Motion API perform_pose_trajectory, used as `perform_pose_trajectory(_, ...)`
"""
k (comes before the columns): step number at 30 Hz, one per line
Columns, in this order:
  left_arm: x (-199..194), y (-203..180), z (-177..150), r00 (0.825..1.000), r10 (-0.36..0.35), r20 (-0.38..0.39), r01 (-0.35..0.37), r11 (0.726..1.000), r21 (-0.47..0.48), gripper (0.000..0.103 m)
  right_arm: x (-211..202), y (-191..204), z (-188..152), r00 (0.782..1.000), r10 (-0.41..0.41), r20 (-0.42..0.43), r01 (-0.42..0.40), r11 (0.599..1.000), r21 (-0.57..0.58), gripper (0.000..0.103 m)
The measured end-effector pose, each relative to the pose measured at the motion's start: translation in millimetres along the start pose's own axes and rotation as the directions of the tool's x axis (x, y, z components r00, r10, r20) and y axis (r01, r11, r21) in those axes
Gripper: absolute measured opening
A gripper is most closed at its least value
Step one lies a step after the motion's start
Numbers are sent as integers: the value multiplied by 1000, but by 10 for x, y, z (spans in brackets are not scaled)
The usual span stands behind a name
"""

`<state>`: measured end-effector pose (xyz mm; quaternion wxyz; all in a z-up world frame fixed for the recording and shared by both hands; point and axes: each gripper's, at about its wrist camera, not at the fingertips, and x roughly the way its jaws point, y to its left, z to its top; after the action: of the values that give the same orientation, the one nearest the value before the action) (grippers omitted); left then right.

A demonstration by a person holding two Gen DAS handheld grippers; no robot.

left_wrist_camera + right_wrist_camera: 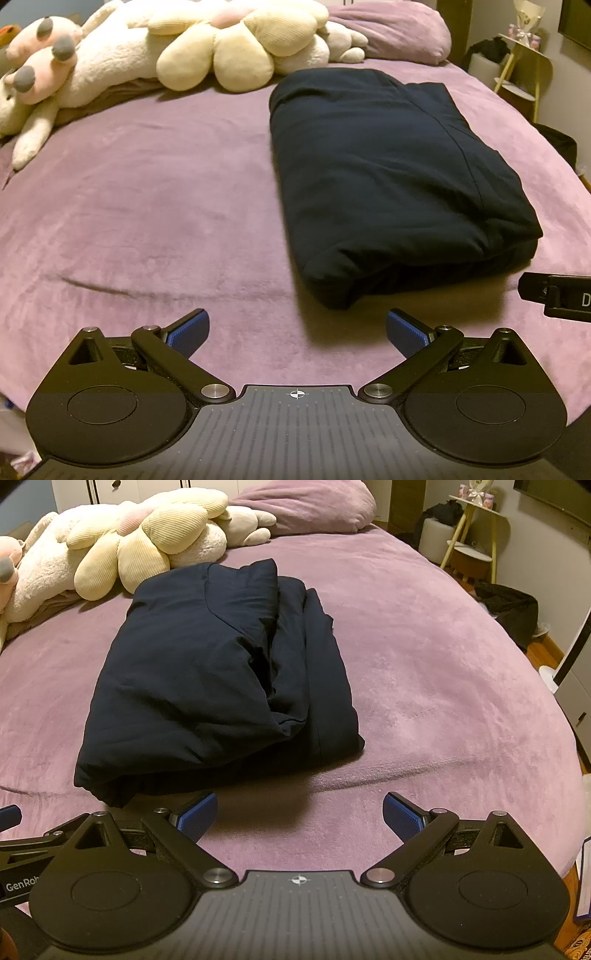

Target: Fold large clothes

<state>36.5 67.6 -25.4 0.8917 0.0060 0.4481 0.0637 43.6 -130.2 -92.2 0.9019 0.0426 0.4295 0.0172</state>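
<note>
- My left tool (297, 334) sits at the bottom centre of the left wrist view, its blue pads (188, 332) spread wide apart and holding nothing, above the purple bed cover (147, 221).
- My right tool (299, 814) occupies the bottom centre of the right wrist view, likewise spread apart and empty.
- The dark navy garment (388, 177) lies folded into a thick rectangular bundle on the bed, right of centre in the left view and left of centre in the right view (221, 672); neither tool touches it.
- Its near edge lies just beyond the pads of both tools.
- A cream flower cushion (147, 542) and pale plush toys (55, 74) fill the upper left of each frame, beyond the garment.
- A purple pillow (395, 29) rests at the top, right of the cushion.
</note>
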Motion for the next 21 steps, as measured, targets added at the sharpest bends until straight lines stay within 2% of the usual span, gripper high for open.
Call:
perform_pose_trajectory(6, 6, -16, -10, 1000, 13, 13, -13, 1000, 11, 103, -3, -2, -1, 1000, -3, -1, 3, 1000, 0, 97)
perform_pose_trajectory(21, 23, -21, -15, 1000, -14, 4, 14, 1000, 0, 103, 11, -9, -16, 1000, 3, 1, -3, 1000, -9, 97)
